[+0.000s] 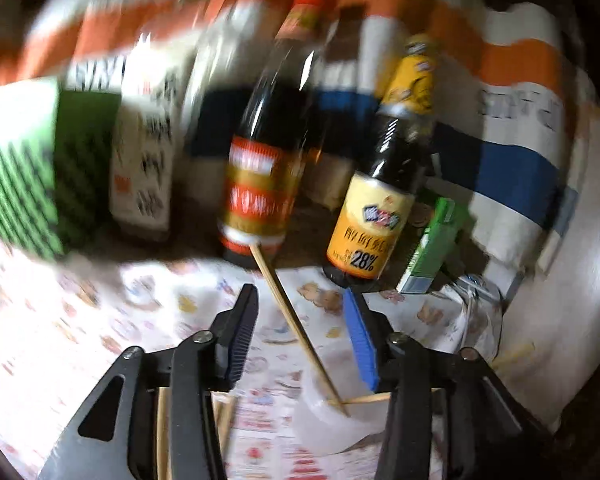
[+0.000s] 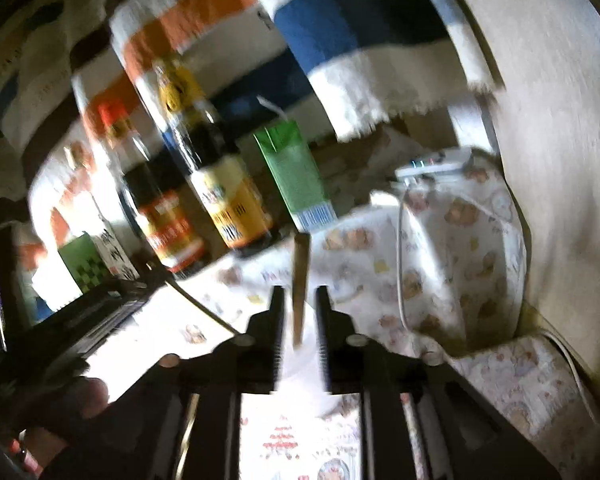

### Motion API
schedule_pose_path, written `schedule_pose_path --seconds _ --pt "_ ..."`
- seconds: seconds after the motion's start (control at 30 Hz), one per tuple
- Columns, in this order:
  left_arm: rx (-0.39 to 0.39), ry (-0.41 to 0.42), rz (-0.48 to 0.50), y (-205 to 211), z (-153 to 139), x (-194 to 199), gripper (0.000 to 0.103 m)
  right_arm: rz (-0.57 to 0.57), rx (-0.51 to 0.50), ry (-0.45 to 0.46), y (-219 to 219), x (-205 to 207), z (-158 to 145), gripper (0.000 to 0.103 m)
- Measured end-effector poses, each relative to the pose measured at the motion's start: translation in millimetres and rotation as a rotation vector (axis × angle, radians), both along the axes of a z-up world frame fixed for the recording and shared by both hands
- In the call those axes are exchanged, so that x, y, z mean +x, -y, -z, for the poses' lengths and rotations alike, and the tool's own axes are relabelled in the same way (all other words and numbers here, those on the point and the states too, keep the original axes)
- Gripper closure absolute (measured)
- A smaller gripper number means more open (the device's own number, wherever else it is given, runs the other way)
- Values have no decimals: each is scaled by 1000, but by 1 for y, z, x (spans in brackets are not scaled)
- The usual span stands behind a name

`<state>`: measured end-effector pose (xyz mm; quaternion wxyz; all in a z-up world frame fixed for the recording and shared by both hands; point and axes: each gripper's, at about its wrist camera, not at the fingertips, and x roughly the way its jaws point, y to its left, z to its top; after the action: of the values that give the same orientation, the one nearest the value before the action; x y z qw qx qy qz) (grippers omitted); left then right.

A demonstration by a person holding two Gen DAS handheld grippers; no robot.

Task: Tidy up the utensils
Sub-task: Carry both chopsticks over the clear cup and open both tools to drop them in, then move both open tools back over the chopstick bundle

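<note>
A wooden chopstick [image 1: 301, 332] leans up out of a white translucent cup [image 1: 328, 434] on the patterned tablecloth. My left gripper [image 1: 300, 294] stands open around it, and its blue pads [image 1: 362, 344] are well clear of the stick. A second chopstick [image 1: 364, 399] lies across the cup's rim. More chopsticks [image 1: 162, 424] show under the left finger. In the right wrist view a chopstick [image 2: 302, 264] stands between the fingers of my right gripper [image 2: 300, 292] above the white cup [image 2: 304, 364]. Those jaws are slightly apart, with a thin gap on each side of the stick.
Two dark sauce bottles [image 1: 260, 184] [image 1: 380, 208] and a green carton [image 1: 432, 244] stand close behind the cup. A green and white box [image 1: 24, 168] is at the left. A striped cloth [image 1: 512, 168] hangs behind. A white cable [image 2: 402, 264] runs over the tablecloth [image 2: 452, 240]. A hand [image 2: 72, 396] is at lower left.
</note>
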<state>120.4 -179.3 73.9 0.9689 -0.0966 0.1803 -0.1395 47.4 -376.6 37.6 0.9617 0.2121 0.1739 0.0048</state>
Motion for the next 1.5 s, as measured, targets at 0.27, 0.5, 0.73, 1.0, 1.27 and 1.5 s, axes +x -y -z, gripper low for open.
schedule_pose_path --seconds 0.27,0.5,0.73,1.0,1.27,1.5 --pt "203 2 -99 -41 -15 -51 30 -63 -19 -160 -17 5 3 51" --pt "318 -63 -180 -91 19 -87 26 -134 -67 -199 -62 -5 13 47" --pt "174 -155 -163 -143 52 -83 22 -177 -165 -187 -103 -16 26 41" --pt "197 -252 -87 -140 79 -65 20 -138 -236 -207 -109 -8 40 35" --pt "171 -332 -105 -147 91 -52 19 -98 -251 -215 -102 -3 43 31" --pt "243 -314 -121 -138 95 -54 16 -110 -293 -252 -110 1 49 26"
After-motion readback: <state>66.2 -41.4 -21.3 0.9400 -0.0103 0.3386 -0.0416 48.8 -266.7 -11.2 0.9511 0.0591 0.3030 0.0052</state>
